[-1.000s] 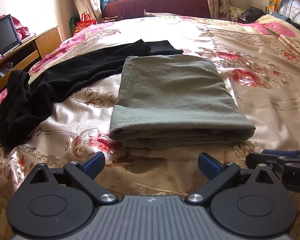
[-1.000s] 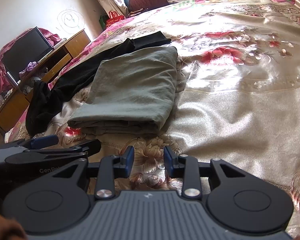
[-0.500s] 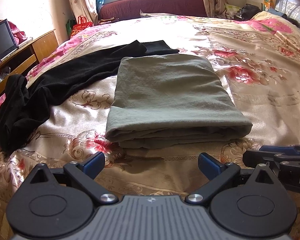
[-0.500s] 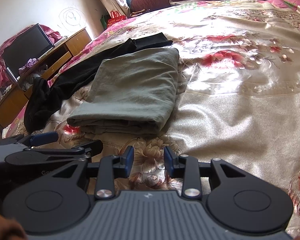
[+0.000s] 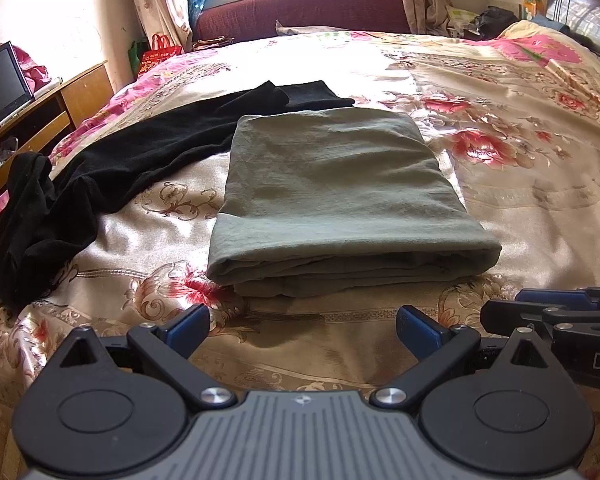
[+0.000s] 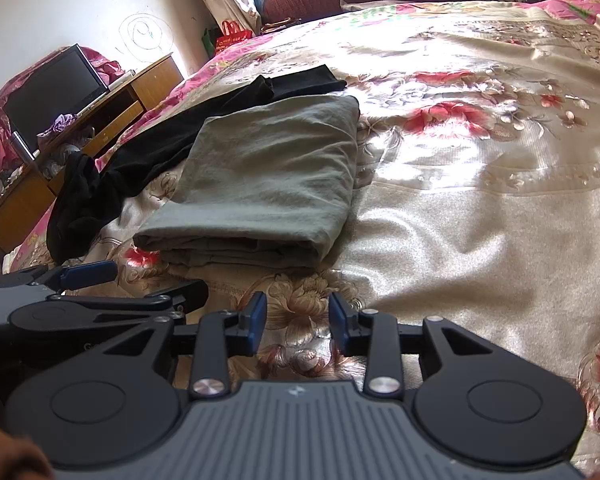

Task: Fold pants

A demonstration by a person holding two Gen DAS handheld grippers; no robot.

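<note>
Olive-green cloth, folded into a thick flat rectangle, is what the left wrist view centres on: the green pants (image 5: pixel 340 196) lie on the bed (image 5: pixel 520 208) straight ahead of the left gripper (image 5: pixel 302 326), just beyond its fingertips and not touching them. The near edge shows several stacked layers under a smooth rounded top fold; the top face is flat with faint creases. The left gripper's blue-tipped fingers stand wide apart with nothing between them, only the floral satin bedspread showing through the gap. Ahead and to the left of this tool, black pants (image 5: pixel 100 184) sprawl unfolded, one end bunched near the bed's edge, the other running behind the far corner of the green stack. The right gripper (image 5: pixel 556 312) shows at this view's lower right, side-on.

In the right wrist view the green pants (image 6: pixel 268 184) sit ahead and to the left of the right gripper (image 6: pixel 298 318), near but apart from it, the layered edge facing the tool. Its fingers are partly open, a narrow gap between the blue pads, holding nothing. The left gripper (image 6: pixel 112 284) lies just to its left. The black pants (image 6: pixel 140 160) lie beyond the green stack, further left.
</note>
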